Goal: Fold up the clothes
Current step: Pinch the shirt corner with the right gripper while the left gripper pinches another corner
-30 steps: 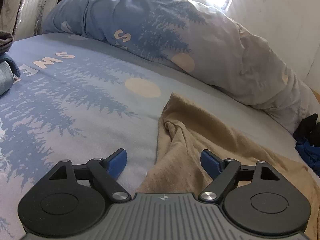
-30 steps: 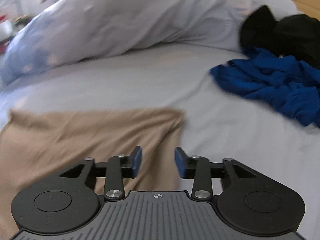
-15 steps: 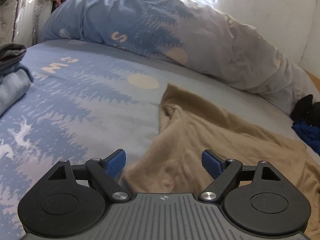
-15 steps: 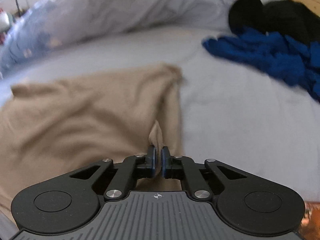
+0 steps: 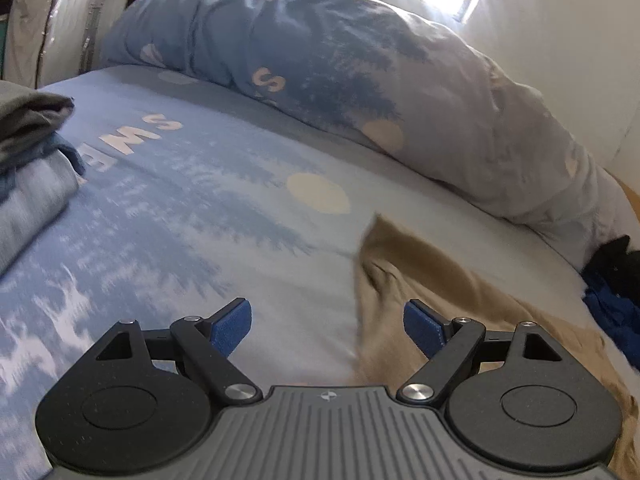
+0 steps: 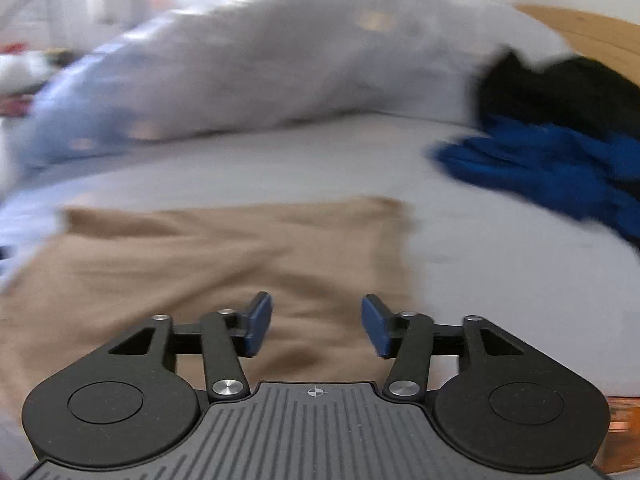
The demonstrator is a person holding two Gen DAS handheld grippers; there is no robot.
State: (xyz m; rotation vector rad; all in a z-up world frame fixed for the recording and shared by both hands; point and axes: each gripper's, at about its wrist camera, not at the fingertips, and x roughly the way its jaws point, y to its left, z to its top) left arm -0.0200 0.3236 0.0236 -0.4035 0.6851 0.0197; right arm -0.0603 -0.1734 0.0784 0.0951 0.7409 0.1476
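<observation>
A tan garment [image 5: 460,292] lies spread on the blue printed bedsheet [image 5: 180,208]; its left edge has a bunched fold. My left gripper [image 5: 326,330] hangs open above that left edge, nothing between its blue pads. In the right wrist view the tan garment [image 6: 224,256] lies flat, its right edge running up the frame. My right gripper [image 6: 316,326] hovers over the cloth near that edge; its jaws are opening and stand apart, with nothing pinched between them.
A rolled blue duvet [image 5: 340,60] lies along the back of the bed. Folded clothes [image 5: 28,168] are stacked at the left. A crumpled blue garment [image 6: 552,168] and a black one [image 6: 560,84] lie at the right, near a wooden headboard [image 6: 592,36].
My right gripper pinched a fold of the tan cloth half a second ago and has since let go and opened. The left gripper has drifted left, so the garment sits further right.
</observation>
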